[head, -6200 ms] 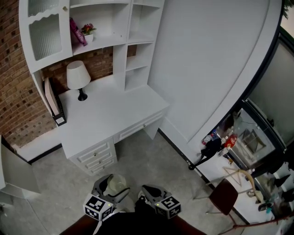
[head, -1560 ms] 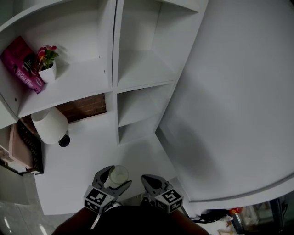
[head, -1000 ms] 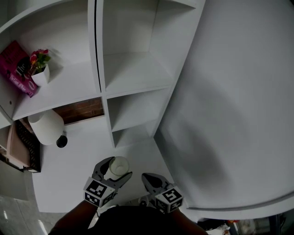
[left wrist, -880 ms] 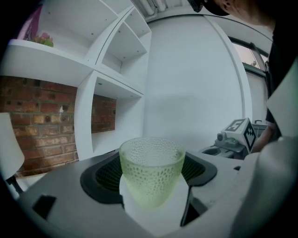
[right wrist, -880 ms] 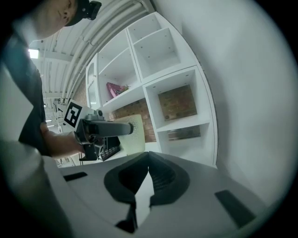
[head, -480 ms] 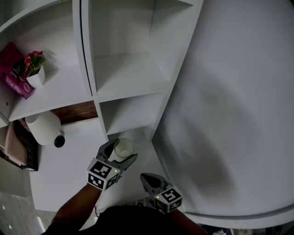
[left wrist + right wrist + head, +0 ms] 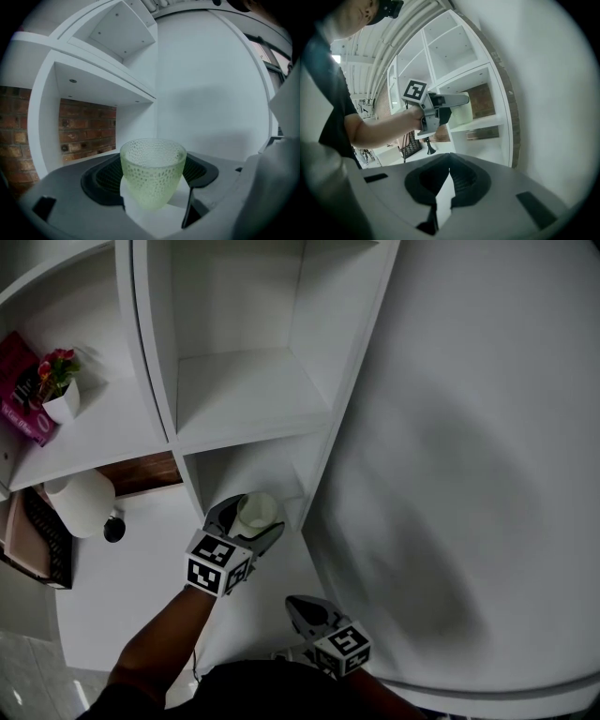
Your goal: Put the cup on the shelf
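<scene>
**Cup at the mouth of the shelf, not yet set down**

From the head view, the left tool (image 7: pixel 246 519) pinches the cup (image 7: pixel 257 512) upright by its sides. It holds the cup at the opening of the lowest bay of the shelf (image 7: pixel 246 390), over the back of the table (image 7: pixel 131 596). The right tool (image 7: pixel 300 606) hangs low by the person's body, well apart from the work. A lamp (image 7: pixel 82 502) stands off to the left, clear of the path.

In the left gripper view, the pale green, dimpled cup sits between the jaws, with a pad against each side. Beyond it the bay is bare, with brick (image 7: pixel 86 133) at its back and a white wall (image 7: pixel 211 93) to the right.

In the right gripper view, that tool's jaws are pressed together with nothing between them. Across the way, the cup hangs just above a shelf board. I cannot tell whether it touches.

The carrying looks done to me. What is left is to ease the cup in, set it down, let go and draw back. The bay is wider than the cup, and the edges to mind are the upright on the left, the side panel on the right and the board overhead.
</scene>
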The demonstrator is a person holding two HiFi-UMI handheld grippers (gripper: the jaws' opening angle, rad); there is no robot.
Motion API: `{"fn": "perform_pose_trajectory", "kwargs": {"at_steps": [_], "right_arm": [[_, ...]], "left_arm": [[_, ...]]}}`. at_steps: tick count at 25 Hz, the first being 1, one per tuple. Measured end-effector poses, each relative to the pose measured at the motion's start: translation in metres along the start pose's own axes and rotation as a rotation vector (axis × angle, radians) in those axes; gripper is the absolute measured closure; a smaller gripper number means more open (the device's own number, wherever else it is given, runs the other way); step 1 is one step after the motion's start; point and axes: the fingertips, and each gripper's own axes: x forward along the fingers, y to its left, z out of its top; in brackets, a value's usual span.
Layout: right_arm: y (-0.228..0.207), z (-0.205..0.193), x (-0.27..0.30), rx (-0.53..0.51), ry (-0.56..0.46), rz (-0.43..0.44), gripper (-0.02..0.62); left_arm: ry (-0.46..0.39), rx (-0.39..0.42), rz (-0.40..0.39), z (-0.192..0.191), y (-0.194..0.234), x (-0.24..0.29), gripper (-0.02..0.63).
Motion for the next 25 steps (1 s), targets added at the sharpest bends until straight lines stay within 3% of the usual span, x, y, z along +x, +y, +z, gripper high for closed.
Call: {"fn": "perform_pose_trajectory", "kwargs": {"at_steps": [10, 25], "right_arm": [[-0.026, -0.005, -0.015, 0.013, 0.009, -0.013, 0.591], [-0.051, -0.007, -0.006, 0.068, 0.017, -0.015, 0.591]], "left_arm": [[0.014, 0.002, 0.031, 0.012, 0.024, 0.064, 0.224], [0.076, -0.013, 0.051, 0.001, 0.062, 0.128, 0.224]]}}
